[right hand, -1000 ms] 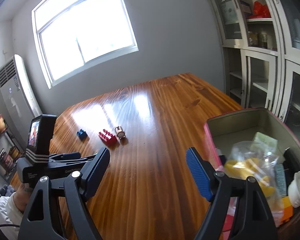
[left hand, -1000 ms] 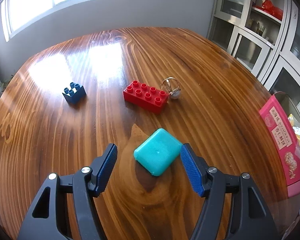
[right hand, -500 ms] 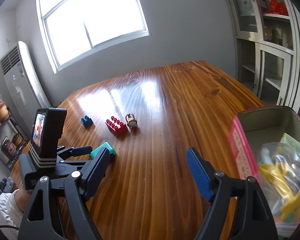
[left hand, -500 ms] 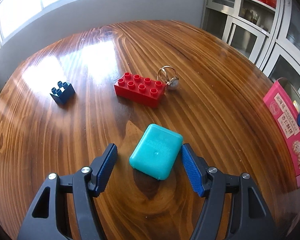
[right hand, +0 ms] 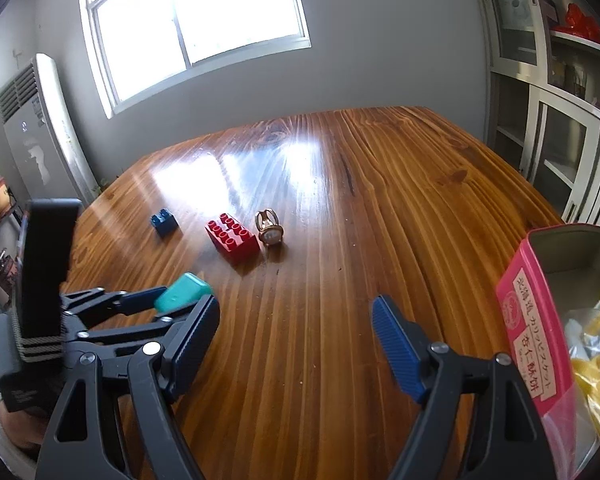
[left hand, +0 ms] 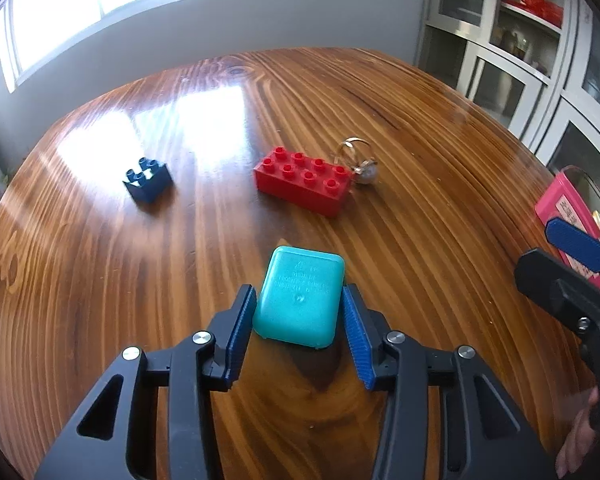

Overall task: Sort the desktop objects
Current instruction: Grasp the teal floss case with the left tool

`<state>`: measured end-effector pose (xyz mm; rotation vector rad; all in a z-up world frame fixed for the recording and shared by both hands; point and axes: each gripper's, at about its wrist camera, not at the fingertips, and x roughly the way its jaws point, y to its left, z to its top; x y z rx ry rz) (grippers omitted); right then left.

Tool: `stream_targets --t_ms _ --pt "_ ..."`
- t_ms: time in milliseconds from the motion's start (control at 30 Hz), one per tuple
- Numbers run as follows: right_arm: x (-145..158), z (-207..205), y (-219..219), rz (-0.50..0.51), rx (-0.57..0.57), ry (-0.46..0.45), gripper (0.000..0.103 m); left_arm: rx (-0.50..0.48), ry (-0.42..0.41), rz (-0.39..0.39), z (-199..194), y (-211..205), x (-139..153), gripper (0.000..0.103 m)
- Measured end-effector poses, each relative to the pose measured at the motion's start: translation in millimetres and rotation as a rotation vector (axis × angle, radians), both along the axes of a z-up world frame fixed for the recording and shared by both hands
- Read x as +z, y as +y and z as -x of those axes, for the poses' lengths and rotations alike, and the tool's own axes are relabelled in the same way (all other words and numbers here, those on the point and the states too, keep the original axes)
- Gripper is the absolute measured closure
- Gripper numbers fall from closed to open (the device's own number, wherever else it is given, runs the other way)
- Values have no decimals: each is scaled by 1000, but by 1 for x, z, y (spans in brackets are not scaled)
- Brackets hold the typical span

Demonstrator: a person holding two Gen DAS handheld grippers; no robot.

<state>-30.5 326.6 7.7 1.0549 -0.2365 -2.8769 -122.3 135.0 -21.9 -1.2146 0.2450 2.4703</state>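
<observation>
Now that your left gripper (left hand: 298, 330) has just closed its jaws onto the teal case (left hand: 300, 302), you hold it, still on the table (left hand: 420, 128). Your right gripper (right hand: 296, 344), wide open and empty, has swung nearer, so lift the case toward the pink tin (right hand: 528, 344).

Asian writing in dark red is printed on a white label on the side of the pink tin box (right hand: 534, 356). Small raised letters are seen on the teal case (left hand: 299, 296), but they cannot be read.

a glossy wooden table (left hand: 420, 128) carries a red brick (left hand: 302, 186), blue brick (left hand: 146, 179), ring (left hand: 360, 160), teal case (left hand: 300, 298) and pink tin (right hand: 528, 328).
</observation>
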Motion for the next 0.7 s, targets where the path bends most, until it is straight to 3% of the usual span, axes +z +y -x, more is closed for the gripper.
stream_targets --t_ms 367,533,700 --pt "-10 46 -10 -14 31 -48 21 94 67 -4 0 -17 18 57" --pt "-14 68 -13 -8 38 -59 33 131 74 2 5 -25 22 58" --pt "-16 85 -16 -4 44 -61 37 152 73 -6 6 -32 22 58"
